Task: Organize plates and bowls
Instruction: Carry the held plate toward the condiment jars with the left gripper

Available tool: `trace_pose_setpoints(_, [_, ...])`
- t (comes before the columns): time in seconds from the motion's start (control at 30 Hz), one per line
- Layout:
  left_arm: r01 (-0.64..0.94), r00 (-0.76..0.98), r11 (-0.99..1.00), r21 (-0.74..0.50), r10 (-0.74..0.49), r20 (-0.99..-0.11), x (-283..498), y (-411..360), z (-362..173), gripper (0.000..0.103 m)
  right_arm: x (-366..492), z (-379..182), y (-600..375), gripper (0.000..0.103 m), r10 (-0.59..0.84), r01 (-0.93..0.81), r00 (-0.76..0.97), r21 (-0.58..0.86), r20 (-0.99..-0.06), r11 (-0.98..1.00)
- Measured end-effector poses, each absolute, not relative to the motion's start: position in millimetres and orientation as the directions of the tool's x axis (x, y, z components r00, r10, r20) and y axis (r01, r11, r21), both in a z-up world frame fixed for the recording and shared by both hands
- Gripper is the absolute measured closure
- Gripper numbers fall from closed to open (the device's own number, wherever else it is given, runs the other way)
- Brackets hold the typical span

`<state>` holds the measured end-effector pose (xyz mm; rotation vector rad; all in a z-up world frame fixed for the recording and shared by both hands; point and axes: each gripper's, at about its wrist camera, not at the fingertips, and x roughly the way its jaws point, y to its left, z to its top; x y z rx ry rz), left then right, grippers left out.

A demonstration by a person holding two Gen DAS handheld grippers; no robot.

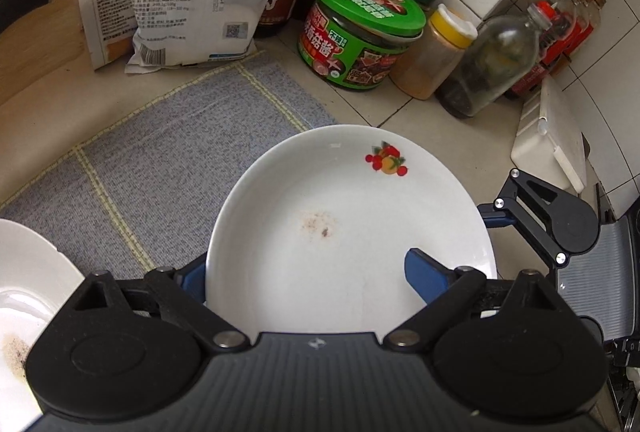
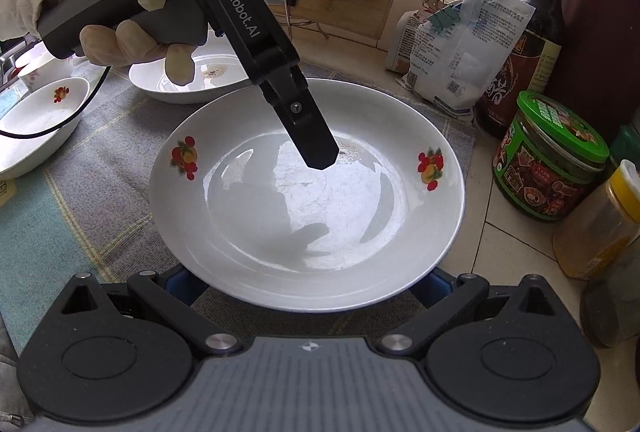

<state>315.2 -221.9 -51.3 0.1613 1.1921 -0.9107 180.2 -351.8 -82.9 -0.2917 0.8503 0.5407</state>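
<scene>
White glazed ceramic plate with fruit decals (image 2: 360,199) is lying on the blue-grey woven mat (image 2: 100,151), just ahead of both tools, round, so no long axis. Left gripper (image 1: 306,266) is gaping wide and straddling the rim, one blue pad over the smooth well, one outside; no pinch seen. Right gripper (image 2: 306,278) is spread wide at the near rim, holding nothing. Judgement: left is nearer to closing.

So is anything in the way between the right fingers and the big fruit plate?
No, nothing visible. The near rim of the plate lies over the open fingers of the right gripper. The left gripper reaches over its middle from the far side, not in between.
</scene>
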Motion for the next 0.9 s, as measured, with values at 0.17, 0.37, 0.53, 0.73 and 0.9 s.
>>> trace_pose_setpoints(0.17, [0.692,0.069,0.64,-0.334,-0.52,-0.851,317,-228,-56,0.008,185,-89,-355,0.0,0.324,-0.553,0.53,-0.03,-0.784,0.832])
trace_pose_setpoints(0.37, [0.692,0.073,0.642,-0.33,-0.517,-0.853,321,-231,-62,0.008,188,-93,-358,0.0,0.313,-0.545,0.529,-0.033,-0.789,0.838])
trace_pose_setpoints(0.53, [0.697,0.08,0.64,-0.323,-0.517,-0.852,322,-233,-66,0.008,189,-95,-360,0.0,0.313,-0.538,0.528,-0.025,-0.789,0.843])
trace_pose_setpoints(0.73, [0.704,0.088,0.637,-0.315,-0.518,-0.851,323,-235,-68,0.008,190,-95,-361,0.0,0.313,-0.531,0.529,-0.02,-0.789,0.847])
trace_pose_setpoints(0.9, [0.71,0.094,0.634,-0.306,-0.517,-0.851,323,-235,-68,0.008,189,-96,-361,0.0,0.313,-0.521,0.534,-0.014,-0.785,0.853])
